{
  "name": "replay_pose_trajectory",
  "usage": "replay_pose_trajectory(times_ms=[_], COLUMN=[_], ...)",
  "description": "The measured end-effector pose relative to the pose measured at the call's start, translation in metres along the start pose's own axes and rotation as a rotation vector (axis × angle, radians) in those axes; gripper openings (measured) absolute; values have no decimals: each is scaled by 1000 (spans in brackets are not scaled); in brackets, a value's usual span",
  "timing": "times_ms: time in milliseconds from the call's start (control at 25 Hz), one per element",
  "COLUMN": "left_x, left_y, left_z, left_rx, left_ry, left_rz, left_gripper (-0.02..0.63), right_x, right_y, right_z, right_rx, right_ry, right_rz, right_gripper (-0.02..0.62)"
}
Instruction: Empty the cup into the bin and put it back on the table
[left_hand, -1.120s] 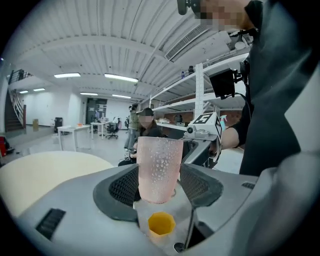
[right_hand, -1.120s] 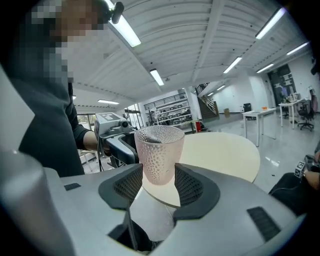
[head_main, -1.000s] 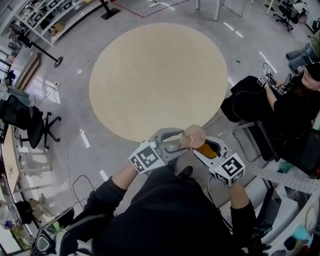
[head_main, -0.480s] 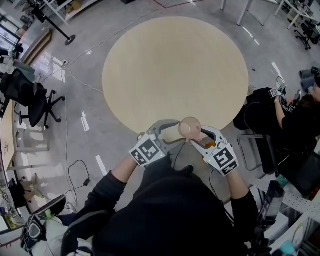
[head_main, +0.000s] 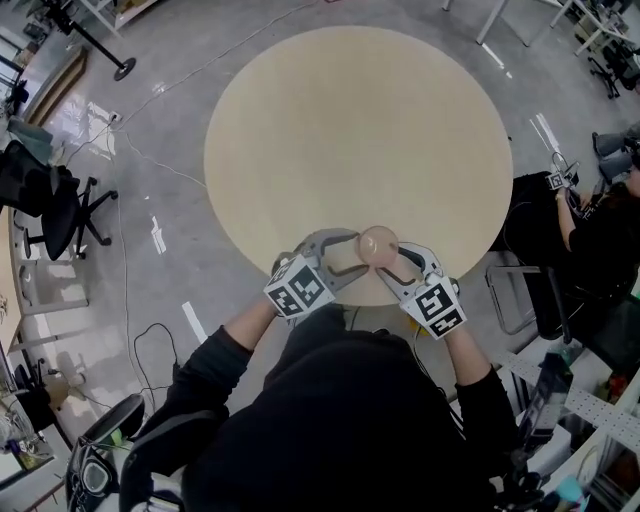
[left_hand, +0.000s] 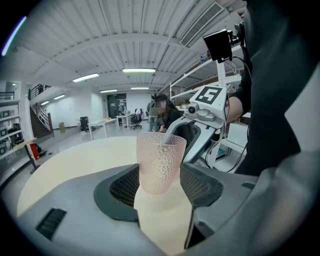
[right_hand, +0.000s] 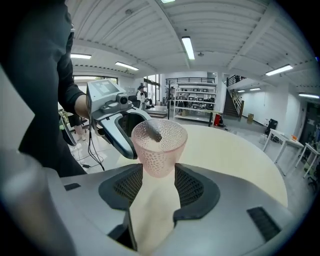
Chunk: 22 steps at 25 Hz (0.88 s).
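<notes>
A pink, dimpled, see-through cup (head_main: 378, 244) hangs upright just above the near edge of the round beige table (head_main: 360, 130). My left gripper (head_main: 350, 252) comes at it from the left and my right gripper (head_main: 396, 260) from the right, facing each other. In the left gripper view the cup (left_hand: 160, 162) stands between the pads of the left gripper (left_hand: 160, 176), which press on its lower part. The right gripper (right_hand: 159, 174) likewise clamps the cup (right_hand: 159, 147) near its base. A grey shape shows at the rim; I cannot tell whether it lies inside.
A person sits at the right of the table (head_main: 600, 230). A black office chair (head_main: 60, 210) stands at the left, with cables (head_main: 150, 340) on the grey floor. Shelves and desks line the hall's far sides.
Both grippers and the cup have moved forward, from over the floor beside the table to above its near edge. The orange thing below the right gripper is out of view.
</notes>
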<state>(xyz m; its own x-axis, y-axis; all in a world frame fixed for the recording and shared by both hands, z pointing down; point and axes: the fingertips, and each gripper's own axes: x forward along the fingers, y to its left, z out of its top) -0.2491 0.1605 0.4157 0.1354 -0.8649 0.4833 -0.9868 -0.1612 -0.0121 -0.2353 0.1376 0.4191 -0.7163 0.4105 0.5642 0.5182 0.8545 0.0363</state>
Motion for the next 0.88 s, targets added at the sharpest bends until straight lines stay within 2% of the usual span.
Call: replay_pose_trajectory(times_ms=[440,640,880], left_x=[26,40,53], left_y=[66,86,97], left_z=[-55,-70,-89], left_rx=[15,4,-33], left_ry=[86,137,197], left_rz=[50,75,68], left_gripper=[255,255,255], right_x=[80,102,119], right_y=[-40,-56,-66], right_z=[-21,-31,-44], right_rx=[-7,-27,-48], right_ry=[121,157,213], right_rz=[-46,-24,13], right_gripper=[206,206,204])
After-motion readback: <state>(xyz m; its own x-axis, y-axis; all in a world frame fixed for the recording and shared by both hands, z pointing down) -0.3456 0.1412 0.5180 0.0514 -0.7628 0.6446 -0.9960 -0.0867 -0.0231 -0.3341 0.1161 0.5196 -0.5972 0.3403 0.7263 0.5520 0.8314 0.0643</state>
